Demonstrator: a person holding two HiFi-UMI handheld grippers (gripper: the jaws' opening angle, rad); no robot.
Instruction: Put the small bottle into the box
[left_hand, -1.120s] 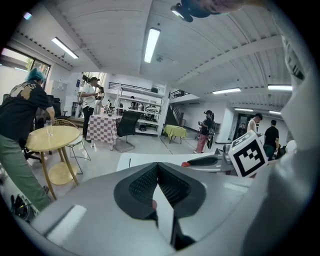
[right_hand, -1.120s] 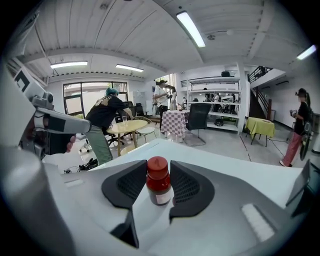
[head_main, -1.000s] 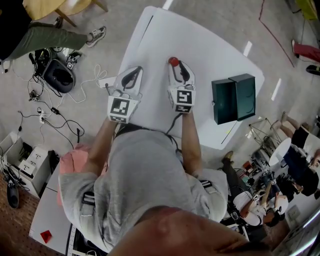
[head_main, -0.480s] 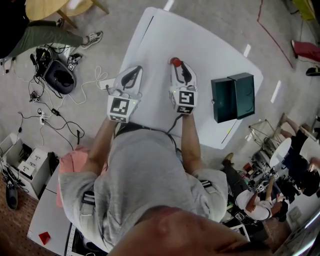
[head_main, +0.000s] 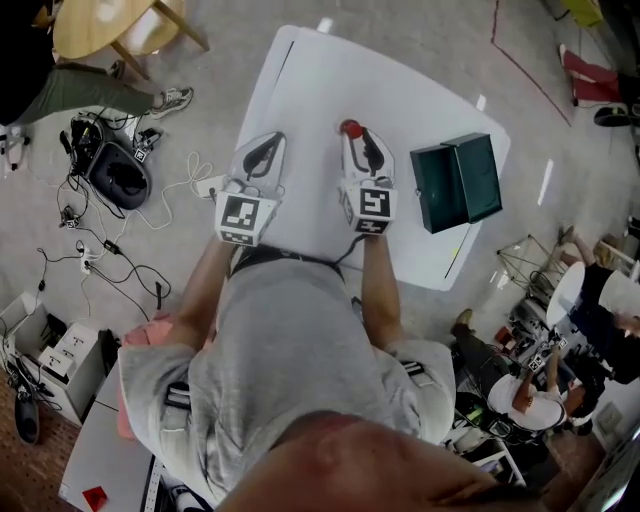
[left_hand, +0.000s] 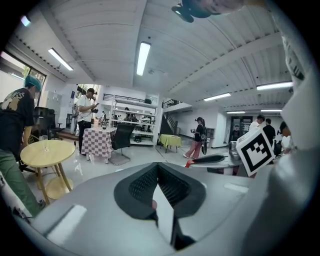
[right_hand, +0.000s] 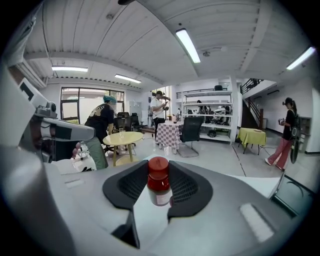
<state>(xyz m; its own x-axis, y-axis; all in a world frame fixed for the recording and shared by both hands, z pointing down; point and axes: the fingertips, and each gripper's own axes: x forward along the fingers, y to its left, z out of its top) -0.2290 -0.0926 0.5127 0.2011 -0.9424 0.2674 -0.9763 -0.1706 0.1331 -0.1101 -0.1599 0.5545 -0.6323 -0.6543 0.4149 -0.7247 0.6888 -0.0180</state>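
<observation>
The small bottle (right_hand: 159, 187), red-capped with a pale label, stands upright between the dark pads of my right gripper (right_hand: 159, 181), which is shut on it. In the head view its red cap (head_main: 349, 127) shows at the tip of the right gripper (head_main: 356, 137), over the middle of the white table (head_main: 400, 80). I cannot tell whether the bottle rests on the table or hangs above it. The dark green box (head_main: 458, 182) lies open near the table's right edge, to the right of that gripper. My left gripper (head_main: 262, 152) hovers over the table's left part, shut and holding nothing (left_hand: 157, 170).
Cables and a black bag (head_main: 118, 160) lie on the floor left of the table. A round wooden table (head_main: 110, 25) stands at the upper left. People sit and stand at the lower right (head_main: 600, 310). The table's near edge runs just under my forearms.
The head view has shifted a little, so the box sits further up and left in the picture. Both grippers and the held bottle stay in much the same place.
</observation>
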